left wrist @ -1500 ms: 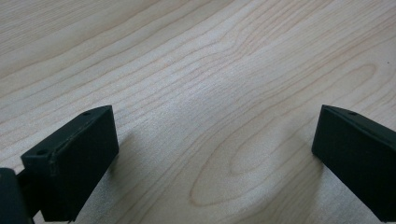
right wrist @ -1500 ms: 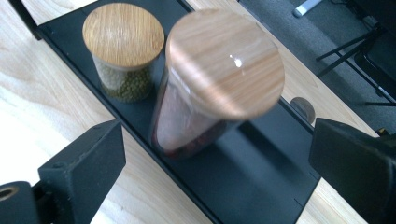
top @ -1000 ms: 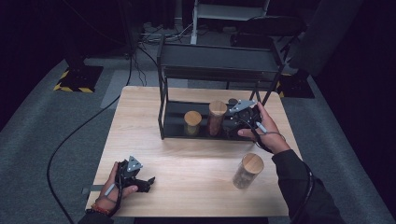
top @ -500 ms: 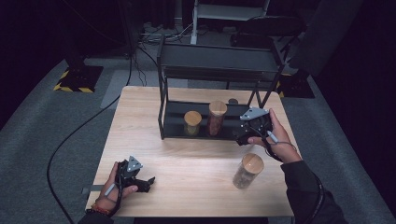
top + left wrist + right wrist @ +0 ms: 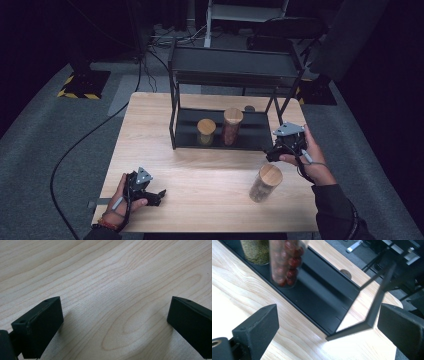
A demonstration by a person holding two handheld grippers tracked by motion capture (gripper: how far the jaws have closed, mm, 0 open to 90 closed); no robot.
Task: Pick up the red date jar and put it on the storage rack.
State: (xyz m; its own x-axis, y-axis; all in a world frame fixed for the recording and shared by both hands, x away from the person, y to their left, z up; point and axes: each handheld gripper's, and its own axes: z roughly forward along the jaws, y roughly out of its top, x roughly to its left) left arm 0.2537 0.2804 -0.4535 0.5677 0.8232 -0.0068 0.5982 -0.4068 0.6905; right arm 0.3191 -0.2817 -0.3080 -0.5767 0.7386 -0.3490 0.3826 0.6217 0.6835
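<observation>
A black two-tier rack stands at the back of the wooden table. On its lower shelf stand a short jar of green grains and a taller jar of red pieces, both with wooden lids. A third lidded jar stands on the table near the front right. My right gripper hovers open and empty just in front of the rack's right end; the right gripper view has the red jar and the shelf ahead. My left gripper rests open at the front left over bare wood.
The rack's right leg stands close ahead of my right gripper. A black cable runs over the grey carpet left of the table. Dark stands and a chair sit behind the rack.
My right gripper has drawn back from the rack's lower shelf toward the front right, empty. The left gripper has stayed in place.
</observation>
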